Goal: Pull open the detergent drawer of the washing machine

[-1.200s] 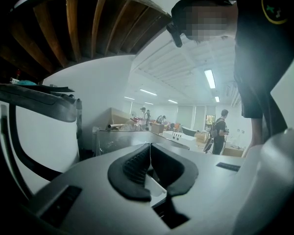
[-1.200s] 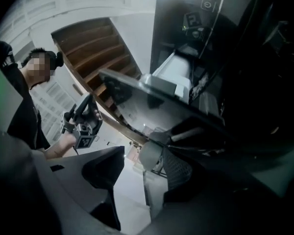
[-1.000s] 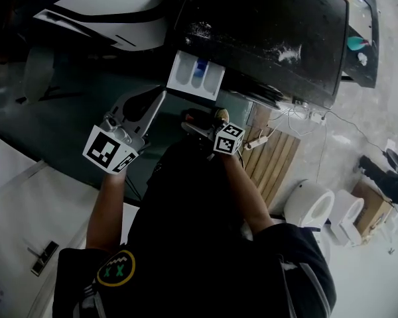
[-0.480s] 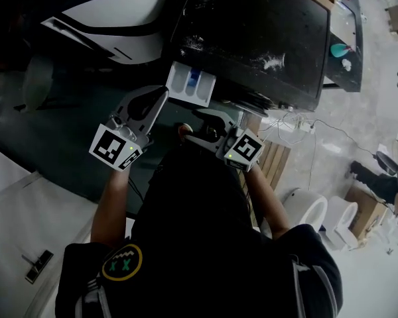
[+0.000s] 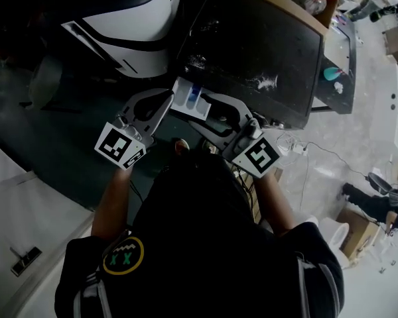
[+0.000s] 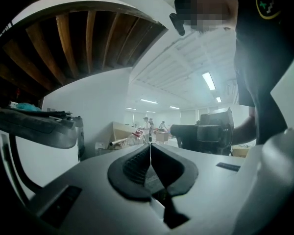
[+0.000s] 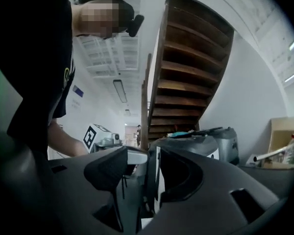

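Observation:
The washing machine (image 5: 265,45) shows its dark top in the head view. Its white detergent drawer (image 5: 189,98), with a blue insert, stands pulled out from the front. My left gripper (image 5: 167,98) hangs just left of the drawer and is shut with nothing held; its pads meet in the left gripper view (image 6: 149,153). My right gripper (image 5: 200,109) is at the drawer's right end, pointing level. Its jaws are closing but still stand apart (image 7: 143,165), and the drawer's pale front (image 7: 157,175) shows in the gap between them. I cannot tell whether a pad touches it.
A white-and-black machine (image 5: 132,12) stands left of the washer. A white panel (image 5: 26,224) lies on the dark green floor (image 5: 46,124) at the lower left. Cables (image 5: 318,154) and a cardboard box (image 5: 355,230) are at the right. A wooden staircase (image 7: 186,72) rises behind.
My right gripper rose from beside the person's body up to the drawer and rolled over. The left gripper lifted a little towards the drawer. The drawer stayed pulled out.

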`<state>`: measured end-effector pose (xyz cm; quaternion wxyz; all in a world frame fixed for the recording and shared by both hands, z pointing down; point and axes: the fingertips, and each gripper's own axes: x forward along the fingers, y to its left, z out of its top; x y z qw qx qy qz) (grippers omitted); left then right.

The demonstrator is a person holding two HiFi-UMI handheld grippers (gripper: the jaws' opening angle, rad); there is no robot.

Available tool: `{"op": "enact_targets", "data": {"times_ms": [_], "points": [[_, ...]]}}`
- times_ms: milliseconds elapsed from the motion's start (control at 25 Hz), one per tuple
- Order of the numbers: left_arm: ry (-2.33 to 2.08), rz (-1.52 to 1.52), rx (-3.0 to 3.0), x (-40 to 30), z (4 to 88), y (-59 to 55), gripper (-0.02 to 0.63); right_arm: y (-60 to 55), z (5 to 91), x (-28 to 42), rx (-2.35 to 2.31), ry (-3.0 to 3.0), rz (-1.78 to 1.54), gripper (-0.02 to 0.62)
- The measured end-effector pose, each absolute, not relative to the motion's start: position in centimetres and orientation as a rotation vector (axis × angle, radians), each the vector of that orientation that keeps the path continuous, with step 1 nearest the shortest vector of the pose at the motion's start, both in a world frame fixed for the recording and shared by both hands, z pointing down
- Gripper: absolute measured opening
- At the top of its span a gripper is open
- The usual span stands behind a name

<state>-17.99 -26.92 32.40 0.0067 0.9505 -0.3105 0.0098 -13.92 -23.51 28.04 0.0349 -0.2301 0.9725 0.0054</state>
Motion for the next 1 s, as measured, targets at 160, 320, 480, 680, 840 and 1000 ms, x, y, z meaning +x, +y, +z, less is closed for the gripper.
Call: {"op": "enact_targets", "data": {"times_ms": [160, 320, 480, 680, 840, 1000], "points": [[-0.985, 0.015, 2.984, -17.5, 30.9, -26.7, 0.022, -24.0, 26.2, -13.7, -0.752, 3.003, 0.110, 0.193], [-0.987, 0.010, 3.001, -17.0, 29.9, -26.4, 0.022, -24.7, 25.7, -13.3, -0.806, 3.007, 0.156, 0.105], [-0.994, 0.012, 3.005, -16.7, 29.5, -26.2, 0.023, -25.1, 25.9, -12.9, -0.838, 3.005, 0.174, 0.024], [-0.988, 0.025, 3.019, -16.3, 29.3, -25.9, 0.023, -25.1, 26.5, -12.8, -0.850, 3.010, 0.192, 0.023], [-0.986, 0.030, 3.025, -16.1, 29.3, -25.7, 0.023, -25.2, 26.7, -12.6, -0.860, 3.003, 0.216, 0.021], [-0.978, 0.023, 3.018, -15.8, 28.9, -25.4, 0.023, -25.1, 26.7, -12.6, -0.858, 2.998, 0.213, 0.020]]}}
